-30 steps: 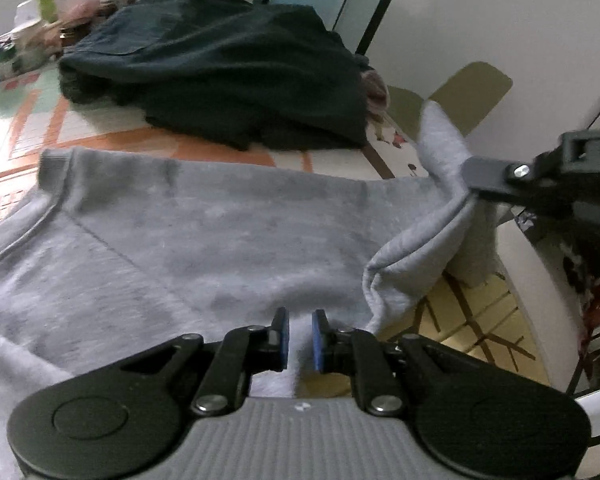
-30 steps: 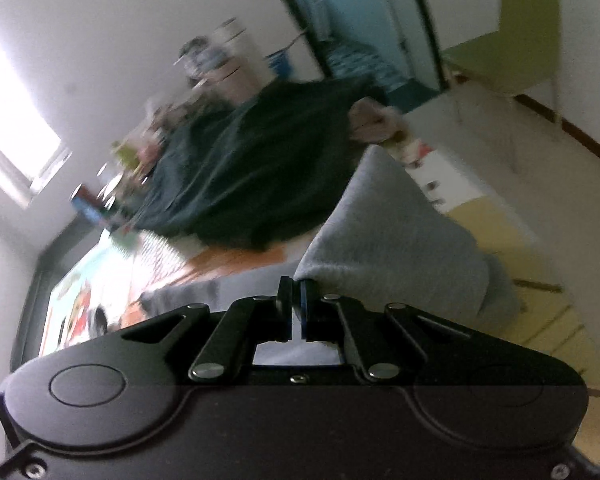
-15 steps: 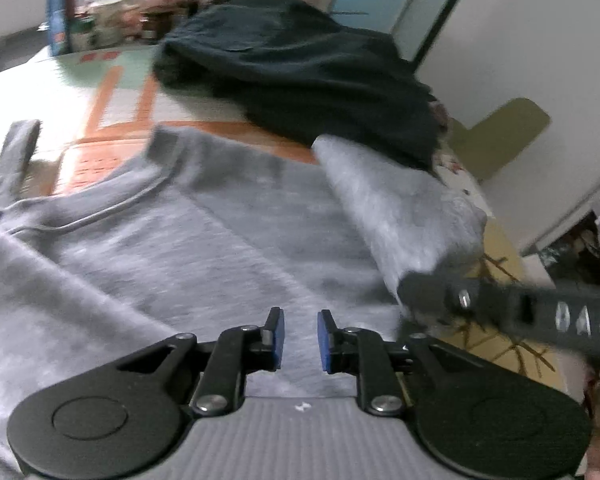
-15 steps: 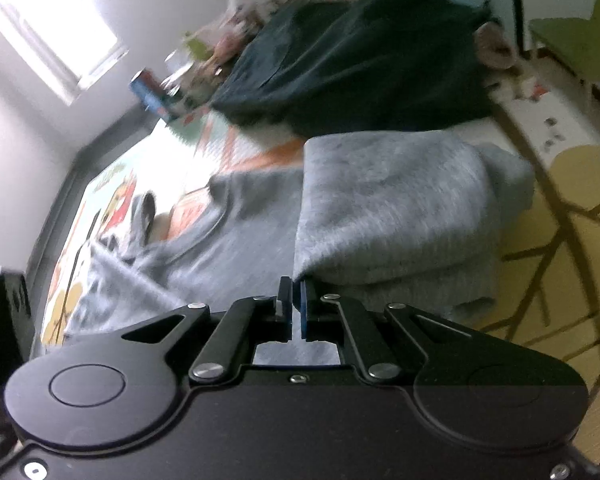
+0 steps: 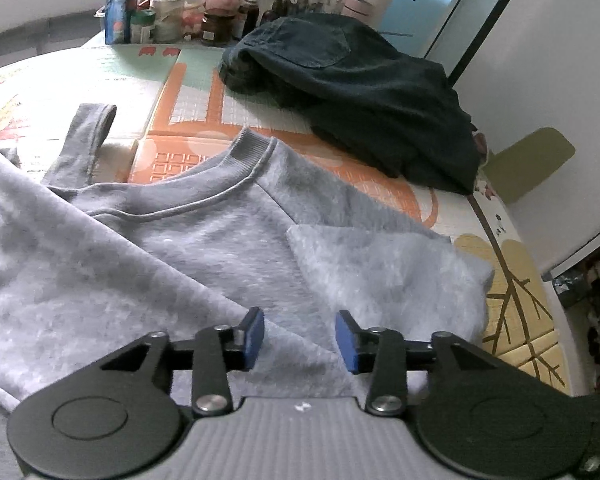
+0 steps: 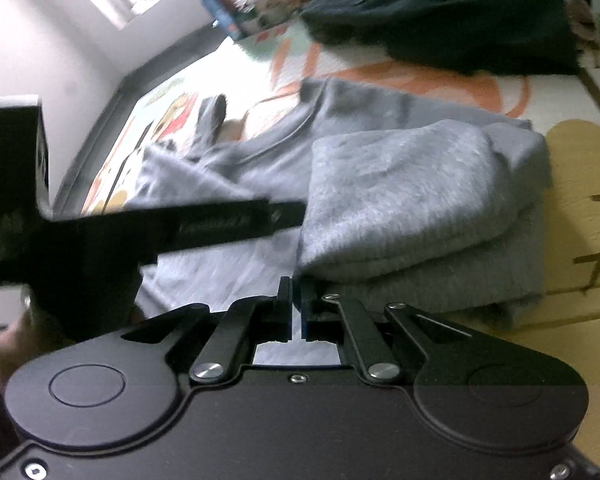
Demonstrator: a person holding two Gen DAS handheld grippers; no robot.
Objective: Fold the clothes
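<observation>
A grey sweatshirt (image 5: 204,240) lies spread on a patterned play mat (image 5: 188,92), collar toward the back. Its right side is folded over the body as a flap (image 5: 384,276) (image 6: 400,200). My left gripper (image 5: 300,338) hovers just over the cloth beside the flap. Its jaws are opening and nothing is pinched between the blue pads (image 5: 256,332). In the right wrist view it reaches in from the left (image 6: 288,210). My right gripper (image 6: 296,304) is shut, its tips at the flap's near corner, gripping the grey cloth.
A pile of dark garments (image 5: 360,92) (image 6: 440,8) sits at the back of the mat. Bottles, jars and a blue can (image 5: 122,4) stand behind it. An olive chair (image 5: 536,160) is off the right edge. A hand (image 6: 4,348) holds the left gripper.
The right gripper carried the sweatshirt's right side across and laid it on the body as a flat flap. The left gripper's jaws spread wider and it shifted along the cloth.
</observation>
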